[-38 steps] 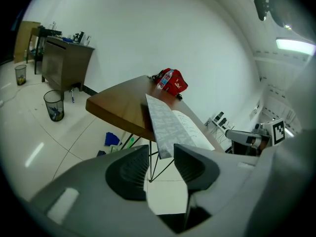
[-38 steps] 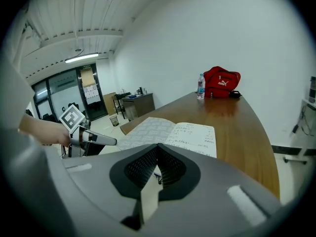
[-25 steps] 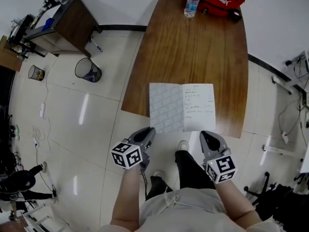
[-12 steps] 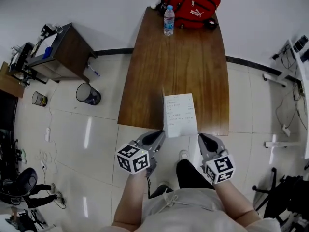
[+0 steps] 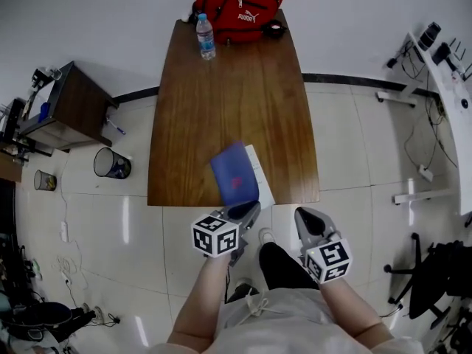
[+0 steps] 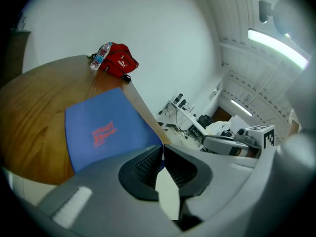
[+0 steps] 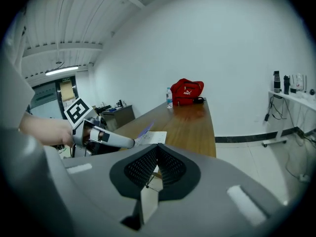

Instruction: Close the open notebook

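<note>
While the left claw [image 5: 251,209] pinches the notebook's blue cover [image 5: 234,172], the right claw [image 5: 302,214] is clenched on nothing.

Your left gripper [image 5: 249,209] points forward and slightly down from your bare left forearm [image 5: 198,301], its jaws pinched on a corner of the cover [image 5: 234,174]. Your right gripper [image 5: 304,215] hangs near it, tilted the same way, jaws together on nothing.
</note>
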A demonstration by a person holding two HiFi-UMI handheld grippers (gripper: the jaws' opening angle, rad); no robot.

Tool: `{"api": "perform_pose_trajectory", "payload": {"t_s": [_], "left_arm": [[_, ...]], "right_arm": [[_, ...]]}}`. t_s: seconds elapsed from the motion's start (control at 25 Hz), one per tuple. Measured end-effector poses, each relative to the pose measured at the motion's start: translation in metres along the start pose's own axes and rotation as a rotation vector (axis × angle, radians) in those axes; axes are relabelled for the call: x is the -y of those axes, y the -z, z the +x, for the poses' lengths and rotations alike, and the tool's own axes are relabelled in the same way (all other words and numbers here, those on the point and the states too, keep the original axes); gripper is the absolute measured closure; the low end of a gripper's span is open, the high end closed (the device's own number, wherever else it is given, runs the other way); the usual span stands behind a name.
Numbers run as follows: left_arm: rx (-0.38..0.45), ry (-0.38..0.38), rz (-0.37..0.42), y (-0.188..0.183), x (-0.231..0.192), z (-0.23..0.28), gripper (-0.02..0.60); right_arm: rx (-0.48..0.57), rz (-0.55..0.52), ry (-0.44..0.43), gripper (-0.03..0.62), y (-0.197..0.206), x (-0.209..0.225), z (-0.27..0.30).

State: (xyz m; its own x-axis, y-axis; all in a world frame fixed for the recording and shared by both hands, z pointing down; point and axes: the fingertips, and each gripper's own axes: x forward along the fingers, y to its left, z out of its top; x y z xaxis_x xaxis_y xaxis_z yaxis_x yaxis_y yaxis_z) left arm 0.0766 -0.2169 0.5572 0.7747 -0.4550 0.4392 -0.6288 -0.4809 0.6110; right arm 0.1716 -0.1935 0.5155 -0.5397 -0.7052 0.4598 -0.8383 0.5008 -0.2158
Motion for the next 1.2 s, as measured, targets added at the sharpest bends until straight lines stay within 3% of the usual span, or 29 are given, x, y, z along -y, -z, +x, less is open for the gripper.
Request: {"api": "perform_pose_trajectory", "payload": {"t_s": [0.12, 0.36, 0.64, 0.92, 1.2], "left_arm": [[-0.086, -0.020, 0.044, 0.015, -0.007, 0.028, 0.554], [-0.263, -0.104, 0.203, 0.048, -0.024, 0.054, 0.549], [-0.222, -0.125, 0.179, 0.052, -0.028, 0.057, 0.516], [-0.033, -0.108, 0.231, 0.005, 0.021, 0.010, 0.396], [0.303, -0.155, 0.341, -0.045, 0.081, -0.122, 0.398]], "right_arm": [[-0.017, 0.017, 0.012, 0.591, 0.011, 0.017, 0.001], [-0.064, 0.022, 0.007, 0.591, 0.034, 0.038, 0.012], [-0.070, 0.013, -0.016, 0.591, 0.039, 0.032, 0.021], [0.003, -0.015, -0.008, 0.591, 0.015, 0.004, -0.001], [0.108, -0.066, 0.010, 0.591, -0.011, -0.060, -0.044]]}}
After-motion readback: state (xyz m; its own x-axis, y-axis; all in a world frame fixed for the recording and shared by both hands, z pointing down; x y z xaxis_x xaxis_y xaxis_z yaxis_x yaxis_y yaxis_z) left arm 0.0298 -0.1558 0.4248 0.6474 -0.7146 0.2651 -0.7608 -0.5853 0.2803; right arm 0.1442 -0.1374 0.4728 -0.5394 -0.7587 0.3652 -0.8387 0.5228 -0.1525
